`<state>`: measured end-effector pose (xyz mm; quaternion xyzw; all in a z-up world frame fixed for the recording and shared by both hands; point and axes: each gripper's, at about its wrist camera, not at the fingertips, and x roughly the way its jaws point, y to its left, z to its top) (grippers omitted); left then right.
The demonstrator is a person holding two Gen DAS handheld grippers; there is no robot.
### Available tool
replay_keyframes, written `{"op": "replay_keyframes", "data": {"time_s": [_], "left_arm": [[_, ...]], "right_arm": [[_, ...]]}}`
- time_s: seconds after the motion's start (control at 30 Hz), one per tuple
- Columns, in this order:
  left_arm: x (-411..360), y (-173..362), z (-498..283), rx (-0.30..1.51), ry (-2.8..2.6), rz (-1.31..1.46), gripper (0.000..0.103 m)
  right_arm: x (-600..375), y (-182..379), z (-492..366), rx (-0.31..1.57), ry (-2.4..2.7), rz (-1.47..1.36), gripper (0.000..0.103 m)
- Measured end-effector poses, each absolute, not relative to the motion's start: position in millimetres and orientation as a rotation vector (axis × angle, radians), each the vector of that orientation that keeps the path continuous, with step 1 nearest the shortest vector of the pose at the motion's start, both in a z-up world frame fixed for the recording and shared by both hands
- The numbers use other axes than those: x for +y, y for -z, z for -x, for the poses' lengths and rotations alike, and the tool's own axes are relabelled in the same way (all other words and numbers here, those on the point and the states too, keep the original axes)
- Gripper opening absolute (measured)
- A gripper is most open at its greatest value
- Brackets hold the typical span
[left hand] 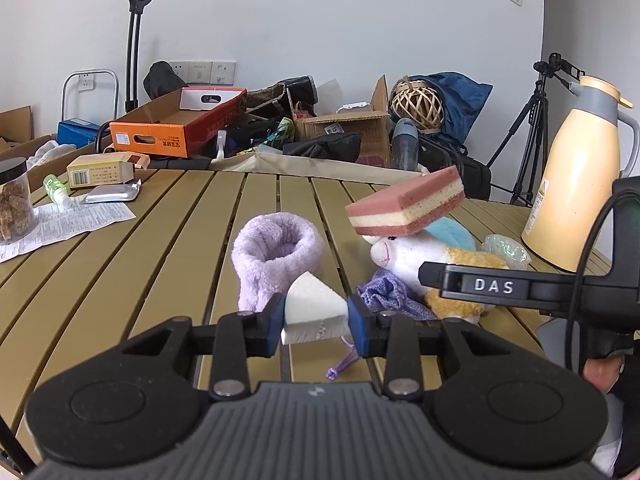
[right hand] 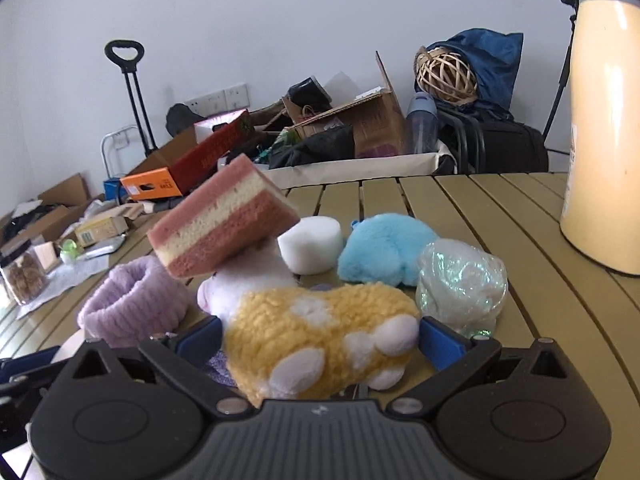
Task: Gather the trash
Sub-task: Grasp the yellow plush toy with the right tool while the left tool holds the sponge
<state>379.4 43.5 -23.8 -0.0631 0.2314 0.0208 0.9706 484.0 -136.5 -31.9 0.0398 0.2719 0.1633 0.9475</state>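
- White foam wedge [left hand: 316,312]: one, triangular, matte, pinched and slightly squeezed between the blue pads of the left gripper [left hand: 316,322], held above the near edge of the slatted tabletop [left hand: 160,248].
- Right gripper [right hand: 320,340]: jaws spread wide either side of the plush toy [right hand: 320,332], yellow-and-white; whether the pads press it cannot be told.
- Pink-and-cream layered sponge [right hand: 224,224]: one, tilted on the toy's head.
- Lilac fleece band [left hand: 276,256]: one, mid-tabletop.
- White foam cylinder [right hand: 311,244]: one.
- Crumpled iridescent wrapper [right hand: 460,284]: one, beside the cream thermos jug [left hand: 576,176] at the right edge.
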Motion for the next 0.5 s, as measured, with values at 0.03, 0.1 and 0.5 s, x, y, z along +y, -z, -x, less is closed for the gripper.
{"op": "replay_keyframes", "data": {"time_s": [0.03, 0.1, 0.5], "left_arm": [[43.3, 23.6, -378.8, 0.466, -0.041, 0.127, 0.034], [43.2, 22.8, -376.8, 0.462, -0.039, 0.127, 0.034], [49.2, 19.0, -373.3, 0.449, -0.052, 0.139, 0.034]], "right_arm": [[-134.7, 32.1, -482.7, 0.550, -0.327, -0.075, 0.103], [-132.6, 32.9, -479.6, 0.540, -0.323, -0.065, 0.103], [-136.3, 28.1, -460.1, 0.457, -0.299, -0.072, 0.089]]}}
